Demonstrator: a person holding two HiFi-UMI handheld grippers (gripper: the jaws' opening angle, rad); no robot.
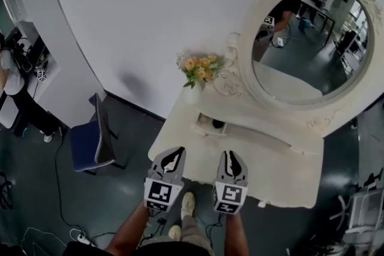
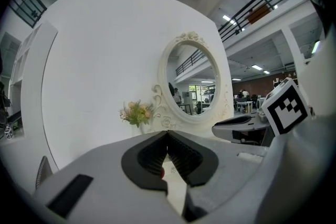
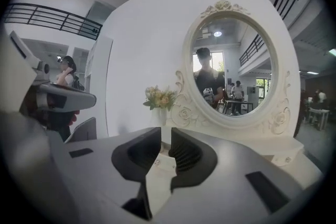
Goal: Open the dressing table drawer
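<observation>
**Both grippers held before the dressing table, drawer standing open**

In the head view the white dressing table [image 1: 270, 171] fills the centre and right of the frame, set against a curved white wall. An oval mirror in an ornate white carved frame [image 1: 312, 39] stands on its raised back tier at the upper right. A bunch of yellow and peach flowers [image 1: 201, 68] in a white vase stands just left of the mirror.

The small white drawer [image 1: 207, 123] sits in the raised tier below the flowers, at the centre of the frame. It is pulled out towards the table's near edge, and something dark lies inside it.

The left gripper [image 1: 176, 153] and the right gripper [image 1: 231, 156] show side by side at the lower centre. They are over the table's near edge and well short of the drawer, and neither touches it.

In the left gripper view the left gripper [image 2: 167, 135] has its ribbed black pads closed tip to tip with nothing held. In the right gripper view the right gripper [image 3: 165, 134] is slightly open, with a narrow empty gap between its pads.

A blue chair [image 1: 90, 144] stands on the dark floor to the left of the table.
</observation>
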